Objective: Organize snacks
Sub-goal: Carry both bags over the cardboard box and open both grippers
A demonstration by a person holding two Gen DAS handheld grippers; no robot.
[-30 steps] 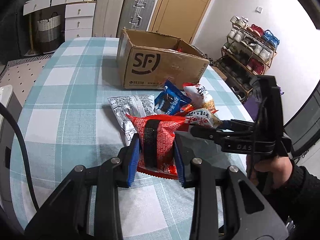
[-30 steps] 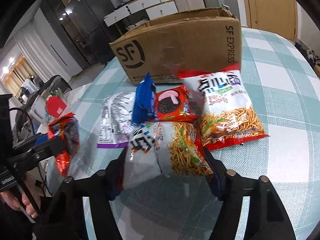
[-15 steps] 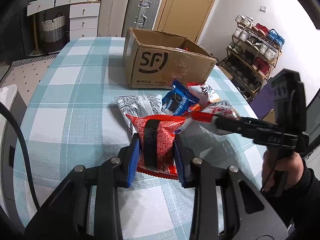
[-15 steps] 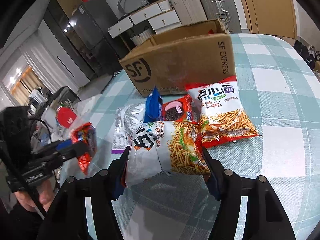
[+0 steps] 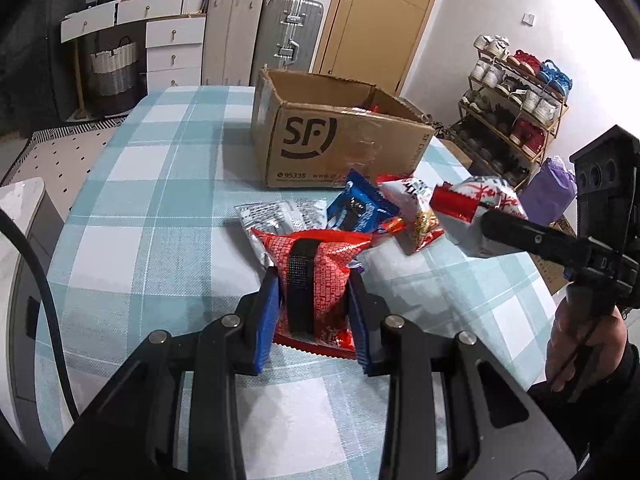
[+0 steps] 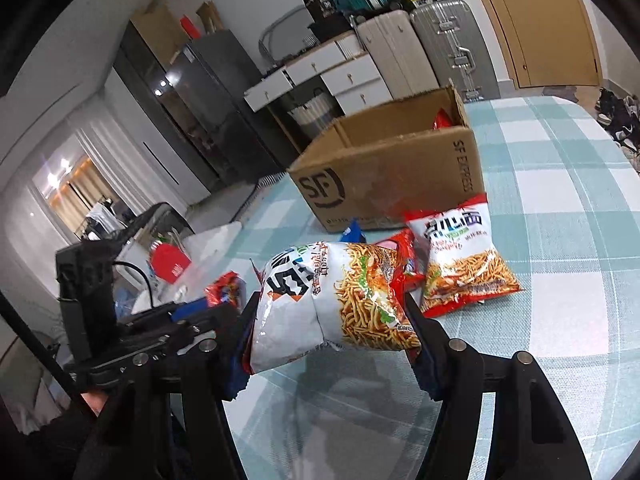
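Note:
My left gripper (image 5: 313, 312) is shut on a red snack bag (image 5: 314, 276) with a black stripe, low over the checked tablecloth. My right gripper (image 6: 332, 330) is shut on a white noodle snack bag (image 6: 340, 300), lifted above the table; the left wrist view shows that bag (image 5: 476, 208) in the air at the right. An open SF cardboard box (image 5: 340, 140) stands at the far side of the table. On the table before it lie a second noodle bag (image 6: 464, 264), a blue cookie pack (image 5: 358, 208), a red cookie pack (image 6: 402, 254) and a silver-white bag (image 5: 280, 216).
Suitcases (image 5: 292, 32) and white drawers (image 5: 172, 48) stand behind the table, and a shoe rack (image 5: 516, 108) at the right. A person's hand (image 5: 580, 344) holds the right gripper's handle. A white object (image 5: 20, 208) sits past the table's left edge.
The right gripper has lifted the noodle bag off the table and carried it up. The left gripper has kept still with the red bag.

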